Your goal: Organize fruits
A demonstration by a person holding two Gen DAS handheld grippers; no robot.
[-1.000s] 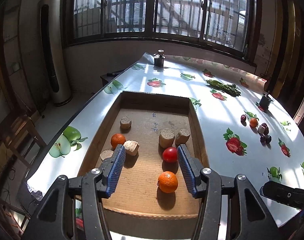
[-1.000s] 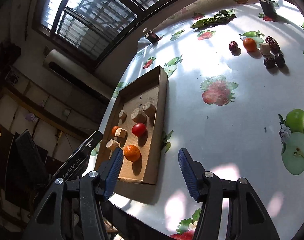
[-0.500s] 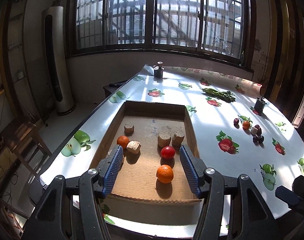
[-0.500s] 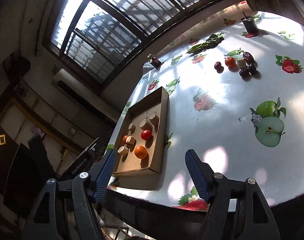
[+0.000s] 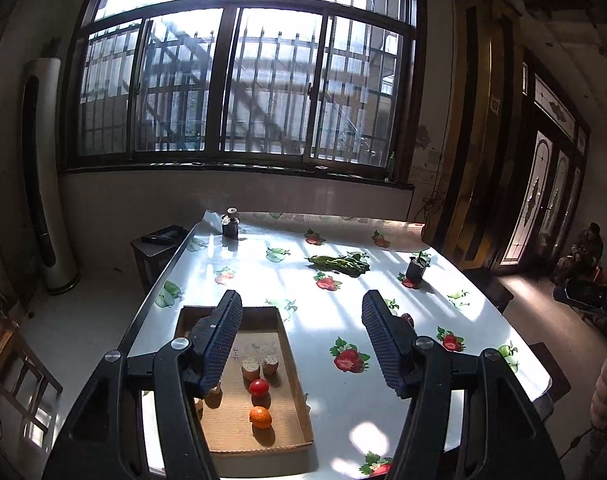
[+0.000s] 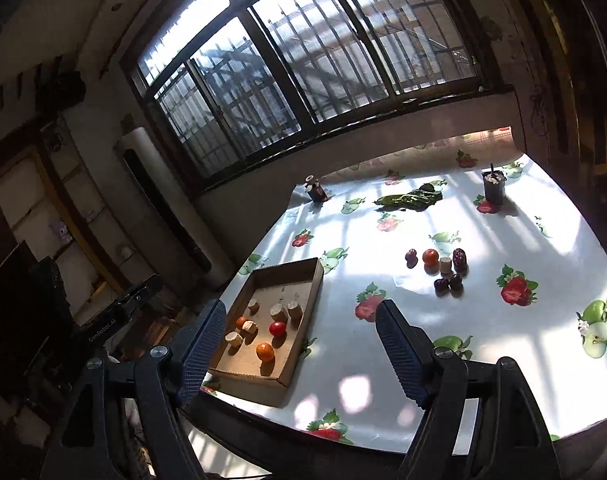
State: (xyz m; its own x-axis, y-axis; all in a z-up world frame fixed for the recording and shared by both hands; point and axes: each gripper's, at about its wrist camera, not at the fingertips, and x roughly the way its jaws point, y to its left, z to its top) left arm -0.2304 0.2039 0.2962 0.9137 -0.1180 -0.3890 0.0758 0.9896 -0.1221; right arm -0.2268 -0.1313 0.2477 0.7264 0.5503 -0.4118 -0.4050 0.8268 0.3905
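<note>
A shallow cardboard tray [image 5: 299,412] [image 6: 303,344] lies at the table's near left. In it are an orange [image 5: 260,417] [image 6: 265,351], a red tomato [image 5: 258,387] [image 6: 277,329], a second orange [image 6: 242,322] and several tan cork-like pieces [image 6: 279,312]. On the cloth to the right lies a cluster with a small orange [image 6: 430,256], dark dates [image 6: 459,258] and a cork piece [image 6: 446,265]. My left gripper [image 5: 301,340] is open and empty, held high above the tray. My right gripper [image 6: 301,348] is open and empty, back from the table's near edge.
The table [image 6: 383,240] has a fruit-printed cloth. Green leaves [image 5: 339,264] [image 6: 409,199], a small black pot [image 5: 416,270] [image 6: 493,188] and a dark bottle [image 5: 230,224] [image 6: 315,191] stand at the far side. A white floor fan [image 5: 43,176] stands at the left wall.
Both grippers have pulled up and back from the table, so the tray and fruit look smaller and farther. Both stay open. Nothing on the table moved.
</note>
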